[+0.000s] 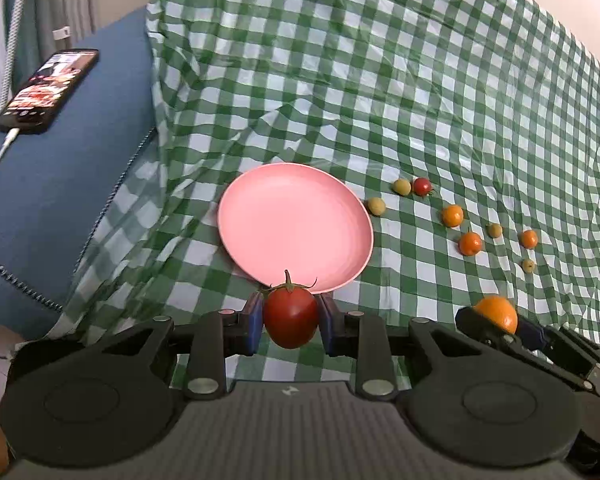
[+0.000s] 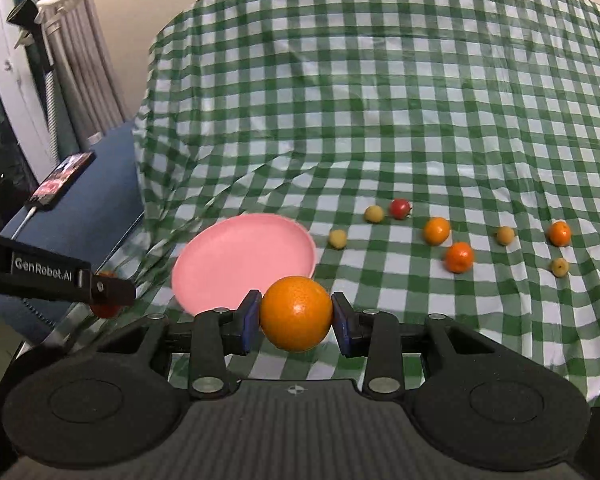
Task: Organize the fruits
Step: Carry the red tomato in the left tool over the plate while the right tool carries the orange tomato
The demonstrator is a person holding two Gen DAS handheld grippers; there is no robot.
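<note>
Nearest the lens: a red tomato (image 1: 291,317) pinched in the left gripper (image 1: 290,322), blue pads (image 1: 255,322) pressed to both sides, green stem up. Same picture on the other side: an orange (image 2: 296,313) clamped in the right gripper (image 2: 296,320), pads tight against its skin, jaws spread only as wide as the fruit. Both held above the checked cloth (image 1: 380,80), just short of the near rim of the empty pink plate (image 1: 296,232).

Risks from here, as a judgement:
- Tomato skin soft; too hard a squeeze likely to split it, too light a one likely to let it slip out.
- Round orange prone to rolling off the shallow plate if released high or near the rim (same for the tomato).
- Two grippers arriving at one plate together, close enough to knock each other.
- Wrinkled cloth under the plate, so a nudge at the rim liable to tip or slide it.

Still loose on the cloth right of the plate: small oranges (image 2: 459,257), yellowish fruits (image 2: 337,238) and a small red tomato (image 2: 400,208). Off to the left, a phone (image 1: 48,90) on a blue cushion (image 1: 60,200).
</note>
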